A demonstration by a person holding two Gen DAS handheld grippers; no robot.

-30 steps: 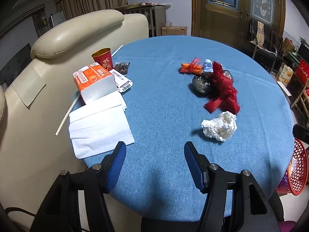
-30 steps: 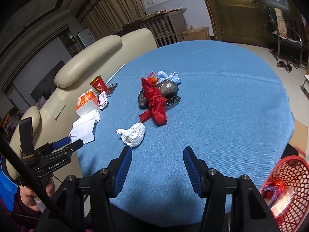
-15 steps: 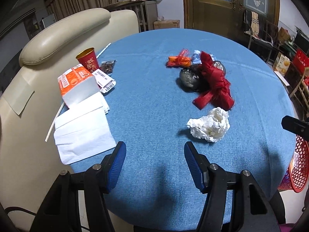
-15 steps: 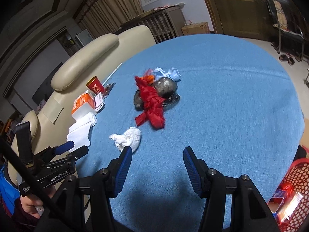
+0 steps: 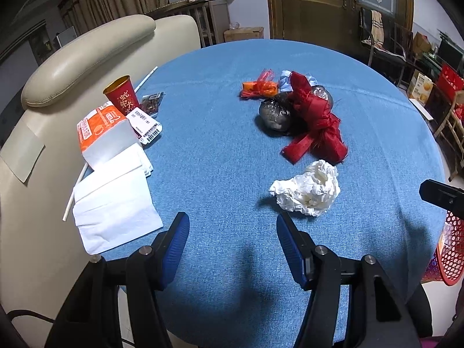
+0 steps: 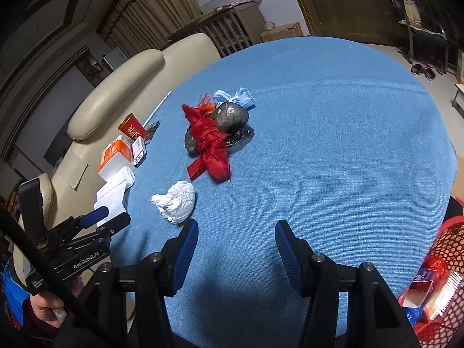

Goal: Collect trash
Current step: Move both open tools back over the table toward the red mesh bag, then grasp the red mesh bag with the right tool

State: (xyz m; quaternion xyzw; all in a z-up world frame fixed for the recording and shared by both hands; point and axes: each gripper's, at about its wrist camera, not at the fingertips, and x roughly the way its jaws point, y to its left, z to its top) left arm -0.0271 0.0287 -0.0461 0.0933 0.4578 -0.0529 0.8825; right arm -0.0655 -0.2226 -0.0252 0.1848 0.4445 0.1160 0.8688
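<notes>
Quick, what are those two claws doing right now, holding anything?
Left claw: open, holding nothing, above the blue tablecloth.
Right claw: open, holding nothing; the crumpled white tissue lies just ahead, untouched.

both grippers share one build: black angular frames, each finger faced with a ribbed blue pad, and a silver round screw head at every pivot. the left gripper (image 5: 232, 226) shows a thin black cable at 7 o'clock in its own view. in the right gripper (image 6: 236, 232) view the left one sits at 8 o'clock, lettered "genrobot.ai" in white, held in a hand (image 6: 47, 307) with a blue sleeve.
</notes>
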